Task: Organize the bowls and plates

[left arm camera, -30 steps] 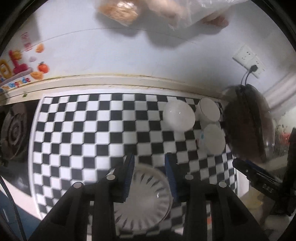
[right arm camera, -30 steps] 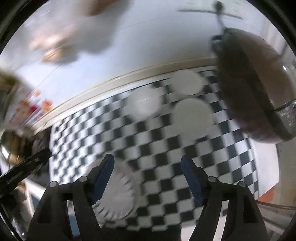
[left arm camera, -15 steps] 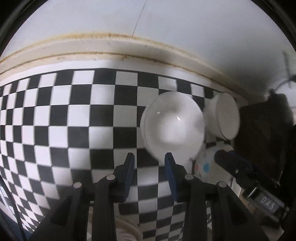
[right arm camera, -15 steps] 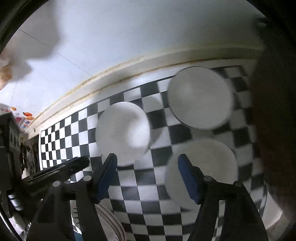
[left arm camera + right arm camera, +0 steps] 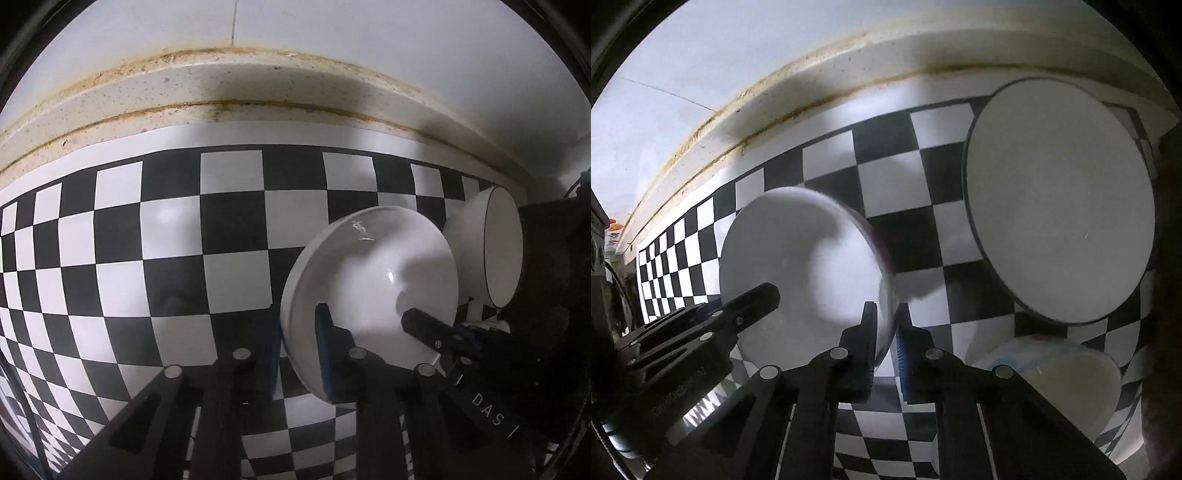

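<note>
Now both grippers are on the same white bowl, which sits on the checkered desk toward its far right side, near the stained back ledge. Starting at the left: the left gripper has just been closing, and its jaws pinch the bowl's left rim, one blue pad outside the wall, the other inside. Across the bowl, the right gripper has just been closing too; its jaws clamp the right rim, with the thin wall squeezed between the pads. From the right wrist view the left gripper's black finger reaches in over the bowl's left edge. Moving right, a dark-rimmed white bowl stands just beside the gripped one, apart from it. Nearer, at lower right, a patterned bowl sits close under the dark-rimmed one.
</note>
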`<state>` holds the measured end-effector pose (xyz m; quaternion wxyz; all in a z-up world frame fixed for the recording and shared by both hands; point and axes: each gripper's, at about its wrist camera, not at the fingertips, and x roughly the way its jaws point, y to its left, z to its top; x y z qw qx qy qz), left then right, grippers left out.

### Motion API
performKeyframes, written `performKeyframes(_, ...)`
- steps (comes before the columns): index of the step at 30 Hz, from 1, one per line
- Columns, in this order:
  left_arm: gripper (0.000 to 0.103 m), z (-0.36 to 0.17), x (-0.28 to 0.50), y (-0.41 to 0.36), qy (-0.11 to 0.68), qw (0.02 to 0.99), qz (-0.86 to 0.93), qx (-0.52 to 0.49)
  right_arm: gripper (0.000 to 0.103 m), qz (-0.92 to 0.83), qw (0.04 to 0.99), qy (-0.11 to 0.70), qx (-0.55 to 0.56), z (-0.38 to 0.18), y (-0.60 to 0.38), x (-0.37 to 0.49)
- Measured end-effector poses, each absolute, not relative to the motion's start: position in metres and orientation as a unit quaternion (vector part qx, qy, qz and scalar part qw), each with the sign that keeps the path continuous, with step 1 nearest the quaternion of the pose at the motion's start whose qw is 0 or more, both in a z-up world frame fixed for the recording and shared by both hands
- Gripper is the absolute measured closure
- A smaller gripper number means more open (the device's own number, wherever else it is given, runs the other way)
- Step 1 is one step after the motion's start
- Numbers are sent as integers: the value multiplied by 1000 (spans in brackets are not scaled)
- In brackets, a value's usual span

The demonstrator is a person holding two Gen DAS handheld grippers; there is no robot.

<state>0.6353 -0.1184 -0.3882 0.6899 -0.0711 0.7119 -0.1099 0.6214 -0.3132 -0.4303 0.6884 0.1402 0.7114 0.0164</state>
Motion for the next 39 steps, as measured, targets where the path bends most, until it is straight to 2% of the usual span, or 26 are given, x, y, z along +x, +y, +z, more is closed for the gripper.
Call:
performKeyframes(11, 88, -324, 583, -113, 676, 727, -116, -45, 92, 46, 715, 684, 138, -386, -302, 586)
performKeyframes(21, 88, -271, 490, -129, 663, 731, -161, -25, 92, 54, 745, 650, 137, -320, -308, 483)
performKeyframes(28, 88, -291, 447, -148, 677, 713, -182, -9, 92, 46, 744, 652, 141, -320, -334, 409)
performKeyframes(39, 88, -357, 404, -173, 725, 667, -174, 15, 92, 38, 712, 686, 142, -394, -353, 356)
